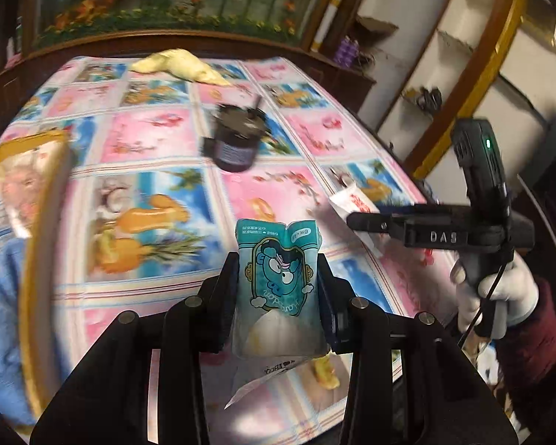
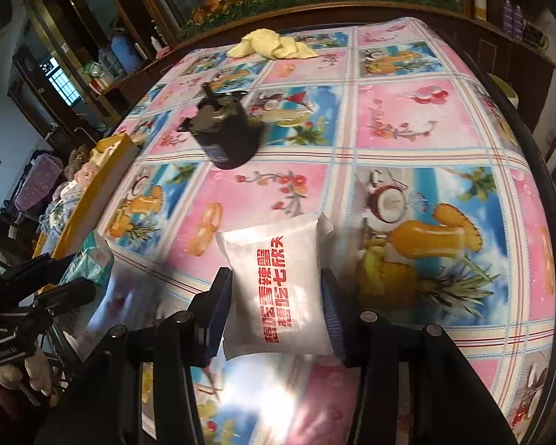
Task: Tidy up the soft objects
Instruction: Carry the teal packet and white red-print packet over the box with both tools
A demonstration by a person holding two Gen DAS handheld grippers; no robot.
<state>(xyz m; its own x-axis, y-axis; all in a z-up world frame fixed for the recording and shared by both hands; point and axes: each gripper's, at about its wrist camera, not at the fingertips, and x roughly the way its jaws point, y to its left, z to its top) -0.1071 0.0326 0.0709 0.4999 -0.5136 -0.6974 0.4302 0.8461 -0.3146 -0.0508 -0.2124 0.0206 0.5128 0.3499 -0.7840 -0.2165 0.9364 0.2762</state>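
The left gripper [image 1: 278,278] has its jaws clamped on a teal cartoon-printed packet [image 1: 280,282], held upright between the pads and lifted off the patterned tablecloth [image 1: 148,141]. The right gripper [image 2: 274,296] likewise squeezes a white packet with red lettering [image 2: 278,289] between its two fingers, above the cloth. Ahead of both tools a dark jar [image 2: 224,137] lies tilted on the cloth, and farther beyond it sits a crumpled yellow cloth [image 2: 274,46]. Off to the left of the tools stands a yellow-rimmed box [image 2: 103,193] holding other soft items.
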